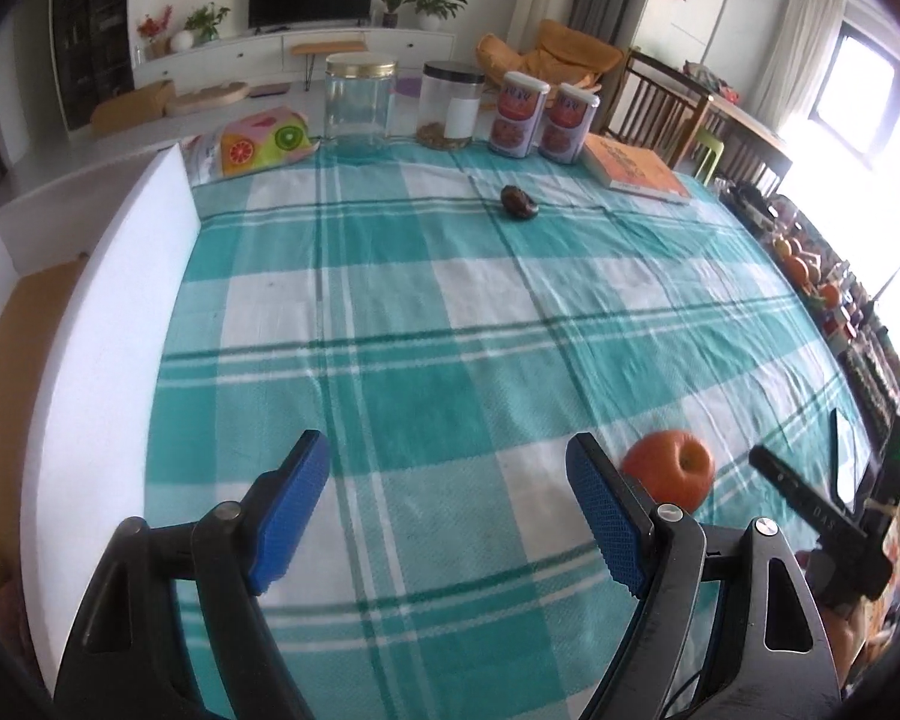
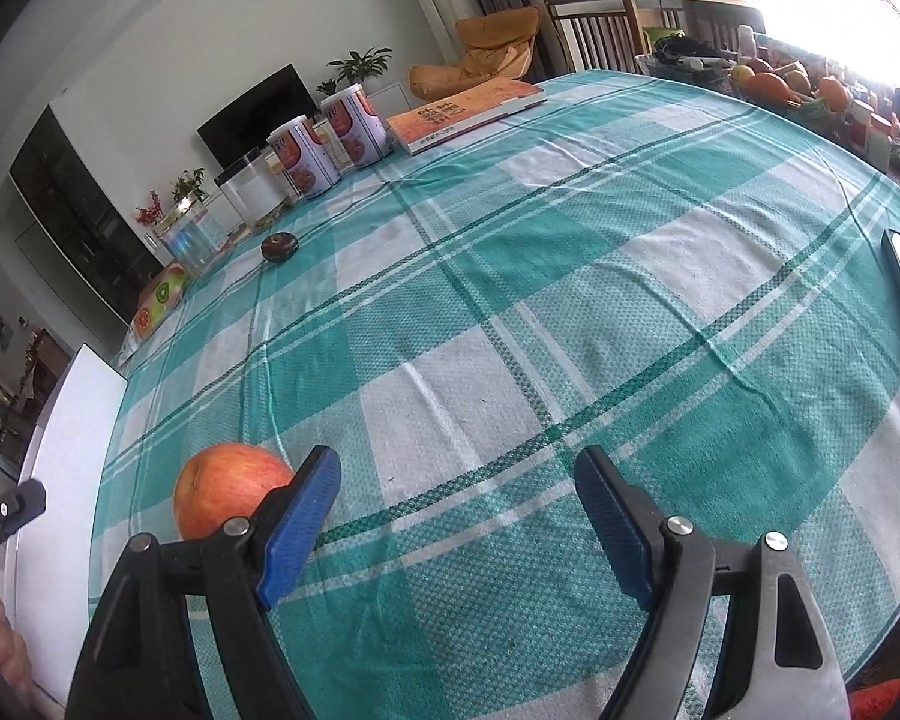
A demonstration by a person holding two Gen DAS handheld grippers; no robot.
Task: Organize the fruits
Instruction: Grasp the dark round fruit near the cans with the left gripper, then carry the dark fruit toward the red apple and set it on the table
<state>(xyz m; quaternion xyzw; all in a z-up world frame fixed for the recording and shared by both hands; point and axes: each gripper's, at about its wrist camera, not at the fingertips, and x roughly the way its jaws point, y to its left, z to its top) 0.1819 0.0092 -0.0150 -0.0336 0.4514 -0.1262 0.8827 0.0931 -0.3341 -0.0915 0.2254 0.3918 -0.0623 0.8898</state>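
A red-orange apple lies on the teal checked tablecloth, just right of my left gripper's right finger. My left gripper is open and empty above the cloth. In the right wrist view the same apple lies just left of my right gripper, which is open and empty. A small dark fruit lies far across the cloth; it also shows in the right wrist view.
Along the far edge stand a clear jar with gold lid, a black-lidded jar, two printed cans, an orange book and a fruit-print bag. A white board stands at the left edge. More fruit sits at the far right.
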